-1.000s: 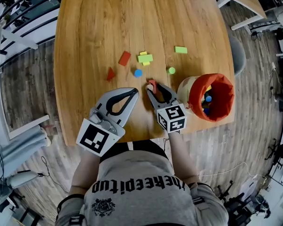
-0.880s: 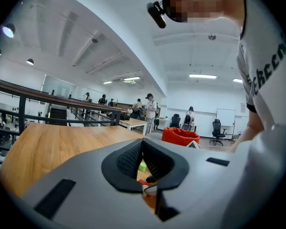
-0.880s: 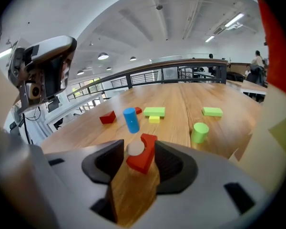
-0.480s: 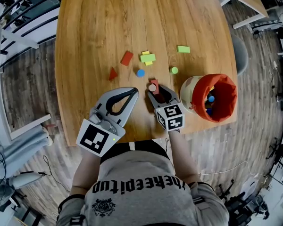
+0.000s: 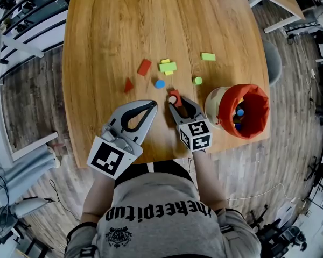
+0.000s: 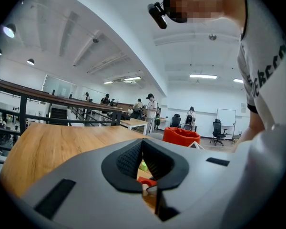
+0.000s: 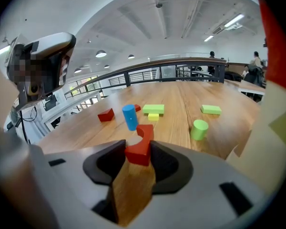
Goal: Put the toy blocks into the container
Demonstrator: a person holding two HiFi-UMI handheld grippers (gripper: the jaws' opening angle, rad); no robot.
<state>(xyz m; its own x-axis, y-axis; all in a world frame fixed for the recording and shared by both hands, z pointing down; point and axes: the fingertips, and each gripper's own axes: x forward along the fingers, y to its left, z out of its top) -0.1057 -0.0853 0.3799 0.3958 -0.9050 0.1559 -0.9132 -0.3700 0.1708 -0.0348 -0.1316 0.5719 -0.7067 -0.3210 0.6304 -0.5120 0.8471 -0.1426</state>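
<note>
One red block [image 7: 140,146] is sitting pinched between the pads of the right gripper [image 5: 176,101], whose jaws have just been closing onto it. It is near the front of the counter [image 5: 107,31], a little left of the container [image 5: 257,93]. The left gripper [image 5: 153,105] is resting alongside with its jaws together on nothing.

The hold is looking shallow. The pads are catching only the near end of a curved piece, so I judge it could twist or drop out while crossing to the container. A blue cylinder [image 5: 160,84] is standing upright just beyond the fingertips, and a nudge would likely send it rolling; the green cylinder [image 5: 198,80] is running the same risk. The soft-sided container is standing close to the counter's right edge, so a knock against its rim might push it over.

The counter is showing warm, smooth wood grain with other blocks scattered mid-way across. Around it, a plank floor, railings, desks and office chairs are filling a bright open room, with people standing far off.
</note>
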